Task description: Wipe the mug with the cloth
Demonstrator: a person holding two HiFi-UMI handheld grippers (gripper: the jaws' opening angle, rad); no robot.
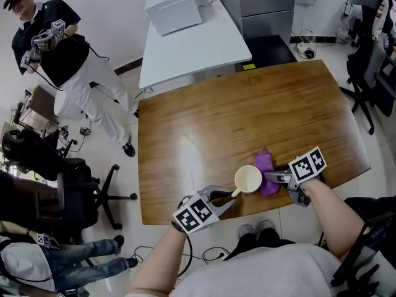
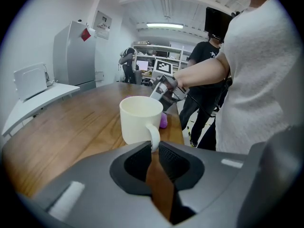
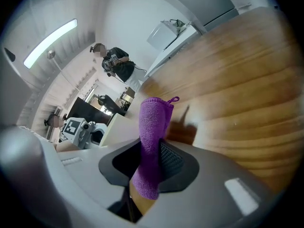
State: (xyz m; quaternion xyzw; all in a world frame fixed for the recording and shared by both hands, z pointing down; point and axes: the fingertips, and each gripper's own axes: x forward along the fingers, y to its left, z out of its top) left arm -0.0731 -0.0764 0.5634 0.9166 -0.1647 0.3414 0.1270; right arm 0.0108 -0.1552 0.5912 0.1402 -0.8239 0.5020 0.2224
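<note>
Mug (image 1: 248, 179): cream, upright, standing on wooden bench (image 1: 204, 122) near front edge, handle pointing toward left hand-held gripper (image 1: 230, 197).
Left hand-held gripper: jaws clamping mug handle, pads pressing on both sides.
Cloth (image 1: 267, 166): purple, folded, sitting just beside mug's right side.
Right hand-held gripper (image 1: 270, 177): jaws pinching cloth tight, cloth sticking out past fingertips.
Background: person (image 1: 68, 60) standing beyond bench, holding grippers of their own; white table (image 1: 192, 48) adjoining bench's far side.
</note>
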